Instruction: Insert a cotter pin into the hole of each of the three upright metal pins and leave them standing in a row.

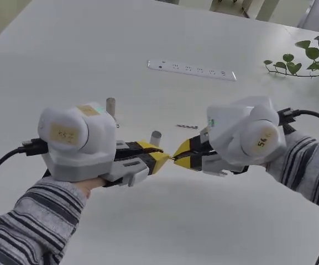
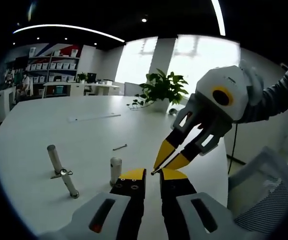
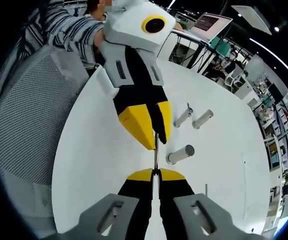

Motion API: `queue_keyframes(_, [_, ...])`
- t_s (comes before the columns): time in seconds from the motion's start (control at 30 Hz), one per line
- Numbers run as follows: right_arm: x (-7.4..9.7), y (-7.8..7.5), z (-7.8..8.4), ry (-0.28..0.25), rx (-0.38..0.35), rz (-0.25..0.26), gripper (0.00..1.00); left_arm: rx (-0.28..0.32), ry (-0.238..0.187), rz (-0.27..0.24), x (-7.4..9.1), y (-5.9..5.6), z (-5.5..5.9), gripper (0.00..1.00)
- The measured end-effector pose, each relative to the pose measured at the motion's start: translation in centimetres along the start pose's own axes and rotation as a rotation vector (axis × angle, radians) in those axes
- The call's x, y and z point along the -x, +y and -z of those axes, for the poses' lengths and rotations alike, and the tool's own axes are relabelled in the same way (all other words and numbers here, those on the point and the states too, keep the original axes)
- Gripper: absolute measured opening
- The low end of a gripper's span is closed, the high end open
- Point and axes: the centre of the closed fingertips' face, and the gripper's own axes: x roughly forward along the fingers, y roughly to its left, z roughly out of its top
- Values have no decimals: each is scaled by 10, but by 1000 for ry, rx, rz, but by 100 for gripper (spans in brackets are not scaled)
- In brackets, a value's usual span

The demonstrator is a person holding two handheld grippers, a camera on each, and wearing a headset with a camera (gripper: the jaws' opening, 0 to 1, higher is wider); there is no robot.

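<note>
The left tongs (image 1: 163, 158) and right tongs (image 1: 177, 158) met tip to tip, each pinching 1 end of a cotter (image 3: 155, 150). Its long axis ran 9-to-3 across the head view. The nearest pin (image 1: 155, 138) stood upright at 11 o'clock from that joint, just behind the left jaws, so the left tongs sat nearer it. A 2nd pin (image 1: 110, 106) stood farther off at 10 o'clock, and a spare cotter (image 1: 187, 126) lay at 1 o'clock.

From above we look down the table (image 1: 93, 55), while our two gripper views face each other closely, low over it, sharing the metal pins (image 2: 115, 170).
</note>
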Motion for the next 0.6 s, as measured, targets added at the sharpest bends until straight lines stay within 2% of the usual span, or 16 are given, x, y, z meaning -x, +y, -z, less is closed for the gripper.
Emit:
queue_keyframes(0.27, [-2, -11, 16, 81, -8, 40, 0, -57, -8, -91, 1, 15, -2, 20])
queue_keyframes(0.37, [-4, -16, 22, 106, -17, 53, 0, -111, 26, -148, 2, 26, 3, 23])
queue_keyframes(0.47, [-5, -20, 27, 131, -14, 66, 0, -132, 43, -186, 1, 32, 7, 26])
queue_keyframes(0.5, [-6, -21, 29, 141, -19, 72, 0, -158, 53, -218, 1, 38, 9, 26])
queue_keyframes(0.57, [-7, -24, 31, 150, -36, 75, 0, -176, 91, -243, -2, 43, 17, 26])
queue_keyframes(0.6, [-7, -26, 31, 154, -40, 78, 0, -173, 92, -243, -3, 43, 18, 27])
